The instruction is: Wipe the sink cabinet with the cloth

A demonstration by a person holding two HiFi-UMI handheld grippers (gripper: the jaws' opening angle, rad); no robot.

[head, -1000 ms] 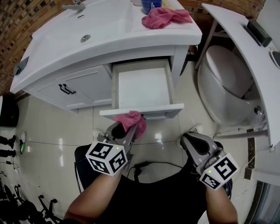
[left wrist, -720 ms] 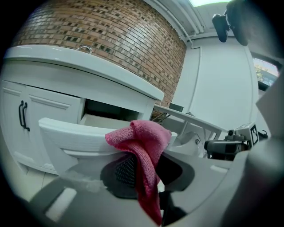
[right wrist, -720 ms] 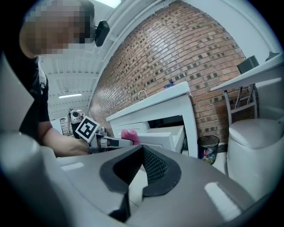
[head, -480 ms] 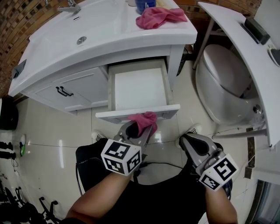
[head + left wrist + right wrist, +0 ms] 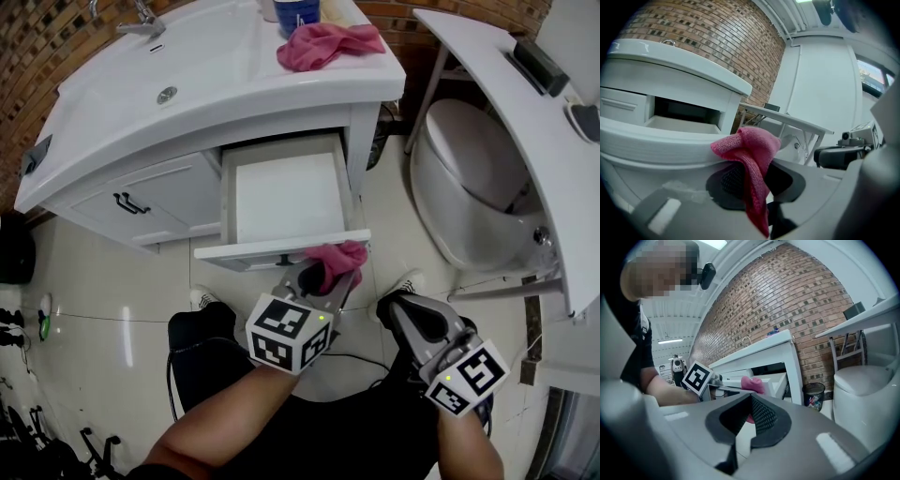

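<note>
While the pink cloth [image 5: 337, 258] sits pinched in the left gripper [image 5: 323, 278], its bunched end meets the front edge of the open drawer [image 5: 253, 251] of the sink cabinet [image 5: 159, 197] — held so, likely, to wipe along it. The right gripper [image 5: 414, 317] hangs aside, jaws together on nothing. No writing is legible — only square markers [image 5: 281, 333] on the gripper cubes.

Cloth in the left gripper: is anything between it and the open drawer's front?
Nothing visible. The left gripper is shut on the cloth, which seems to rest against the drawer front near its right end.
</note>
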